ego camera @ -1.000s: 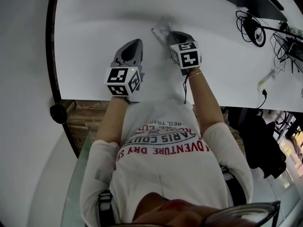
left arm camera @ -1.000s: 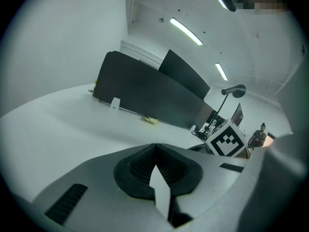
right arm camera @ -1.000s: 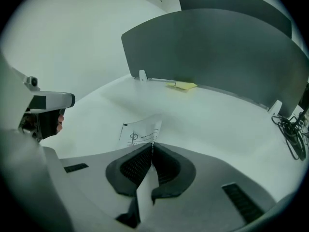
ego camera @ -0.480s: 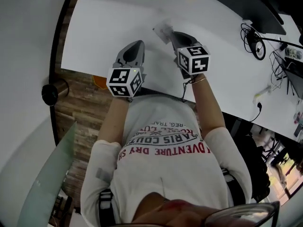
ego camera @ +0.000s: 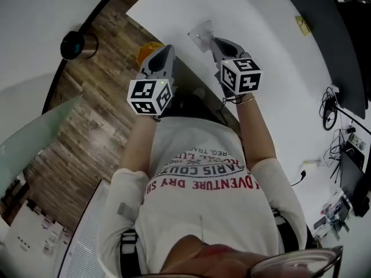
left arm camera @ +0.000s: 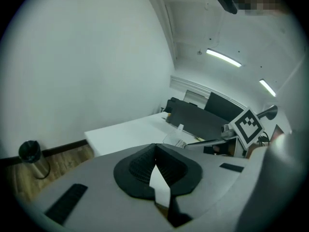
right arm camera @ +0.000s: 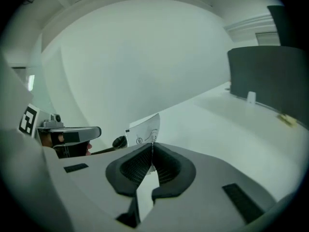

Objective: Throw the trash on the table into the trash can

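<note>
One clear plastic wrapper clamped in the right hand-held gripper, over the white surface near its edge. Left hand-held gripper: jaws together, nothing between them. Trash can stands on the wood floor, 10 o'clock from the left hand-held gripper.

Brown planks of a wooden floor run below a white wall. A pale green glass panel shows at the left over the floor. An orange thing, too hidden to name, peeks out at the edge of the counter. A coil of black cable and a white cord lie on the counter's right part, near a dark screen. A small white upright piece stands before a dark panel. Two strip lights glow on the ceiling. The person wears a white T-shirt with red and dark lettering.
</note>
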`<action>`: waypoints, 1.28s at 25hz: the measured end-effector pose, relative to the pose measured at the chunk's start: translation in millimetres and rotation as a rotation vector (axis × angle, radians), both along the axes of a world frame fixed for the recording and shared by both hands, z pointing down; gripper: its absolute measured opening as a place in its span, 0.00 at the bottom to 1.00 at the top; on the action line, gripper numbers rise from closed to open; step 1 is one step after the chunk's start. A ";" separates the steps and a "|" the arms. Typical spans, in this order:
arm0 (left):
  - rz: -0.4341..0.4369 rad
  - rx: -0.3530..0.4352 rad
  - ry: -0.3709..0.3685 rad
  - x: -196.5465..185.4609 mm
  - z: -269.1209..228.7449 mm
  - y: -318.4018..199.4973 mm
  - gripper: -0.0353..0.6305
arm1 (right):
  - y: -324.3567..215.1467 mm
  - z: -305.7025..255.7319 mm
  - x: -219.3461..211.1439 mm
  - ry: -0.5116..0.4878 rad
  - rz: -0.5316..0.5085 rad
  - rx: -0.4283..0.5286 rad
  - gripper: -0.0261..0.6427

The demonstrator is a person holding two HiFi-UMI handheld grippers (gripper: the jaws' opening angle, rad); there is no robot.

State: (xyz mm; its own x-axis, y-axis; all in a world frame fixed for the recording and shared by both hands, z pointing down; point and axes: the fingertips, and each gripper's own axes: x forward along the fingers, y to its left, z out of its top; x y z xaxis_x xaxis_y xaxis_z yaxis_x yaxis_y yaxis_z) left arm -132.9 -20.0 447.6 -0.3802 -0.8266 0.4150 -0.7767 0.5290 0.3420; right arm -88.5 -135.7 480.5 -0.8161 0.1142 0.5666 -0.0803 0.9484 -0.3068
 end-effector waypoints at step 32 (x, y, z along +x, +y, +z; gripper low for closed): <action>-0.541 -0.132 0.349 -102.9 424.5 303.3 0.09 | 276.6 525.3 -143.6 0.456 -0.552 0.310 0.09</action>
